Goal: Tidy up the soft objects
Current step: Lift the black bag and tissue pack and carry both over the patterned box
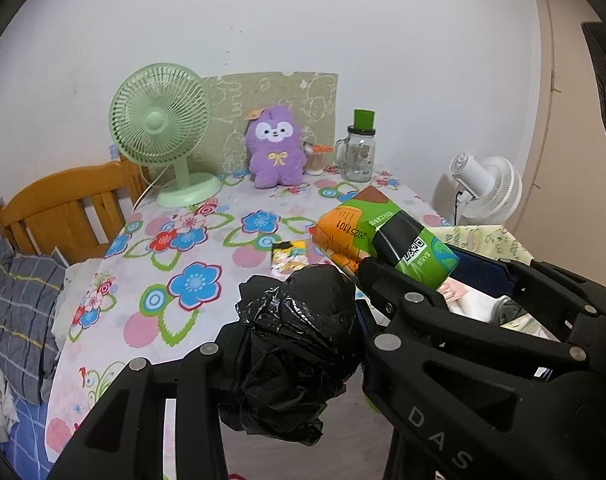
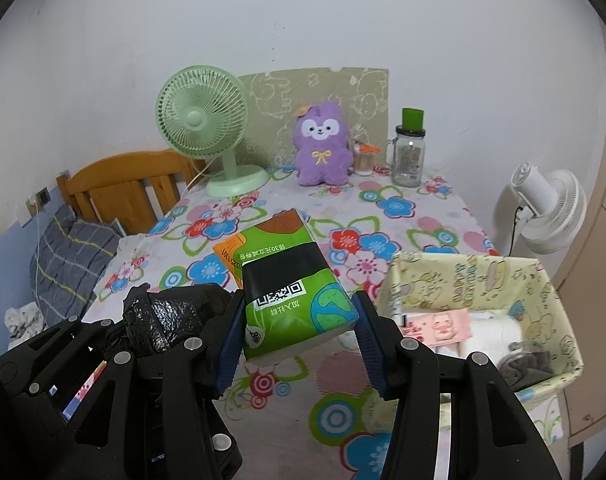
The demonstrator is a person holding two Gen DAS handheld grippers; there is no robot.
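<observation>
My left gripper [image 1: 299, 320] is shut on a crumpled black plastic bag [image 1: 299, 344], held above the flowered tablecloth [image 1: 191, 248]. Close on its right, my right gripper [image 2: 299, 344] is shut on a green and orange tissue pack [image 2: 291, 292], its blue pads [image 2: 231, 344] pressing both sides. In the right wrist view the left gripper [image 2: 159, 320] and the black bag [image 2: 171, 316] show at the left. A yellow patterned basket [image 2: 483, 272] stands to the right, holding a pink pack, a white roll and grey cloth. A purple plush toy [image 1: 277, 148] sits at the table's back.
A green desk fan [image 1: 161, 128] stands back left, and a glass mug jar with green lid [image 1: 359, 152] back right beside a small toothpick jar [image 1: 315, 160]. A small colourful packet [image 1: 289, 256] lies mid-table. A wooden headboard [image 1: 63, 204] and pillow are left; a white fan [image 2: 543, 208] is right.
</observation>
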